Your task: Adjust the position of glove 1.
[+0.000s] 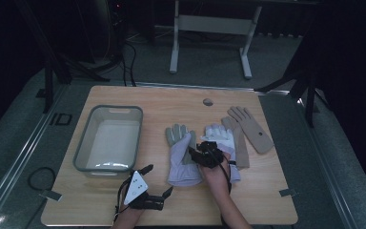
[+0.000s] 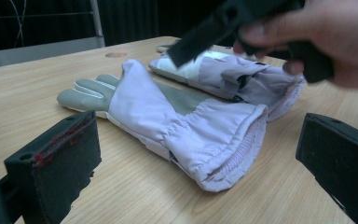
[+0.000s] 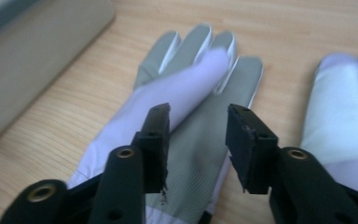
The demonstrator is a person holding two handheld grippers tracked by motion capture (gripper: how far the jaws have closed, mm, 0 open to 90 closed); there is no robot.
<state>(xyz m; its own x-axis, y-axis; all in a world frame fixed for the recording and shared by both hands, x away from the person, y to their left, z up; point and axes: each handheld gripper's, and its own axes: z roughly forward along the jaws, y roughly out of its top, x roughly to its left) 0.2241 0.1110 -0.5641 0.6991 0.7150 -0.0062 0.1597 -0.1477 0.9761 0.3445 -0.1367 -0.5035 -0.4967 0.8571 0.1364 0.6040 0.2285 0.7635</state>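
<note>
A lavender glove (image 1: 181, 160) with a grey palm lies flat mid-table, its lavender thumb folded across the palm (image 3: 191, 84). My right gripper (image 1: 198, 149) hovers just above it with the jaws apart (image 3: 198, 114) and nothing pressed between the pads. A second lavender and white glove (image 1: 221, 137) lies right beside the first (image 3: 340, 112). My left gripper (image 1: 159, 179) rests low near the table's front edge, wide open (image 2: 198, 123), pointing at the first glove's cuff (image 2: 214, 154) without touching it. The right hand and its gripper (image 2: 242, 18) show above the gloves.
A grey plastic tub (image 1: 107, 138) stands left of the gloves, with its wall (image 3: 32, 51) close to the first glove. Two tan gloves (image 1: 250, 130) lie at the right. A small round hole (image 1: 208, 101) sits near the table's far edge.
</note>
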